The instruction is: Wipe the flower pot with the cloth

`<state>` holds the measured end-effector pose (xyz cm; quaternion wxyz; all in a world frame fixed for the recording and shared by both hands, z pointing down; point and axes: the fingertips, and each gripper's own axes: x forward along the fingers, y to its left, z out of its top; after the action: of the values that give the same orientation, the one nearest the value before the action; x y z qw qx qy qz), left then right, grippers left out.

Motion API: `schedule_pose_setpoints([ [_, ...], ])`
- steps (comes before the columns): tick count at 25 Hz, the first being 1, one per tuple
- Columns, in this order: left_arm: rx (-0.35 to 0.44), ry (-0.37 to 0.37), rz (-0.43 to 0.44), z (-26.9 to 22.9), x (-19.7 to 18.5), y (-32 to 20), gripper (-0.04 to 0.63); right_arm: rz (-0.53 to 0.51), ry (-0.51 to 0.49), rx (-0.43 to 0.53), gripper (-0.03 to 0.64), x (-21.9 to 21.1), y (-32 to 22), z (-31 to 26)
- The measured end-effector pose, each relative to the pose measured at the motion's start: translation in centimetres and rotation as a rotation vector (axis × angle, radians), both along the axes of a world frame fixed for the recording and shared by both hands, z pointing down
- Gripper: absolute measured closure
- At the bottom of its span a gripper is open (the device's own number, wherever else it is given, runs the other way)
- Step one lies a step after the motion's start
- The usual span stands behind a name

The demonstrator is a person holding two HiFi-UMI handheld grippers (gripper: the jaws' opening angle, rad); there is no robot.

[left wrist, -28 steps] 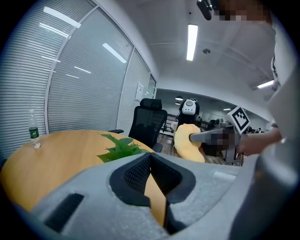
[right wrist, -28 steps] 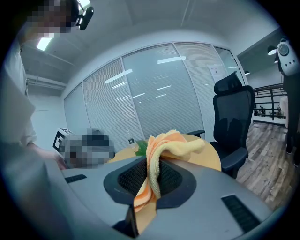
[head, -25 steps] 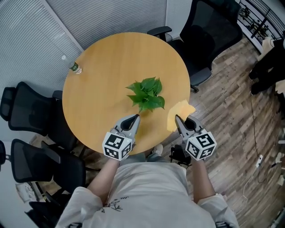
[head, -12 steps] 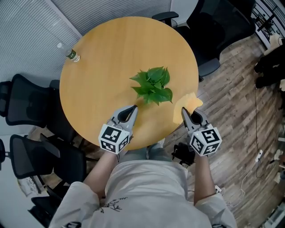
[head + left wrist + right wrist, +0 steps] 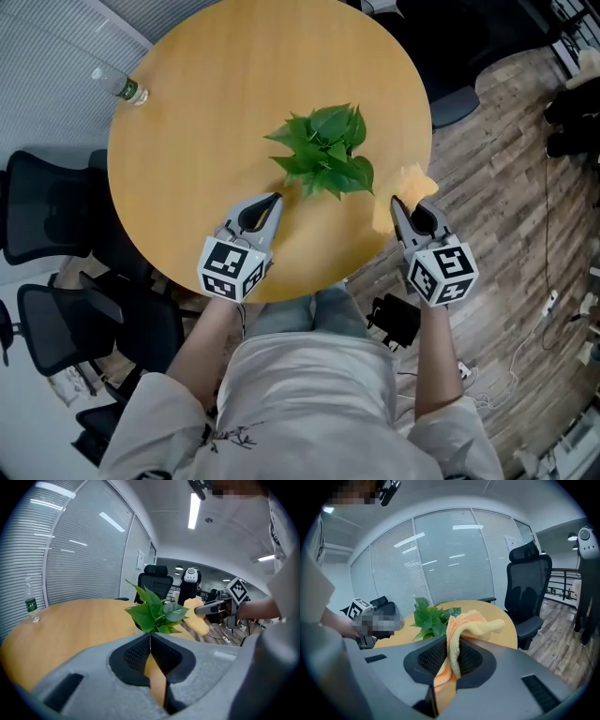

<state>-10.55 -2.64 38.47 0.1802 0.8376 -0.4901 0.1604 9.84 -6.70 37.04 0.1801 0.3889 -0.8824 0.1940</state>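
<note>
1. Cloth (image 5: 457,634), yellow-orange, is clamped in your right tongs (image 5: 395,202). Its loose end flops past the tips, near the right edge of the round wooden surface (image 5: 206,112).
2. Your left tongs (image 5: 274,199) are clenched tight with nothing between them, over the near part of the surface.
3. Your plant (image 5: 323,150) stands on the surface just beyond both tongs, and its leaves hide the flower pot from above.
4. A bottle (image 5: 127,89) stands at the far left edge, well apart from the plant.

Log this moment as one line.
left gripper: shut, empty | right gripper: shut on cloth | plant: on table, untouched
</note>
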Motion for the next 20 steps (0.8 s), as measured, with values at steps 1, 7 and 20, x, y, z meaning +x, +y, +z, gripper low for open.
schedule_pose_setpoints([
  [1,-0.003,-0.003,0.003,0.4,-0.1,-0.2,0.583,0.0,0.004,-0.002,0.571,-0.1,-0.3,0.4],
  [7,-0.015,-0.021,0.004,3.0,-0.7,-1.9,0.583,0.001,0.03,-0.009,0.571,-0.8,-1.9,2.2],
  [20,-0.005,0.025,0.067,6.8,-0.7,-4.6,0.58,-0.011,0.049,-0.014,0.571,-2.4,-5.5,5.3],
])
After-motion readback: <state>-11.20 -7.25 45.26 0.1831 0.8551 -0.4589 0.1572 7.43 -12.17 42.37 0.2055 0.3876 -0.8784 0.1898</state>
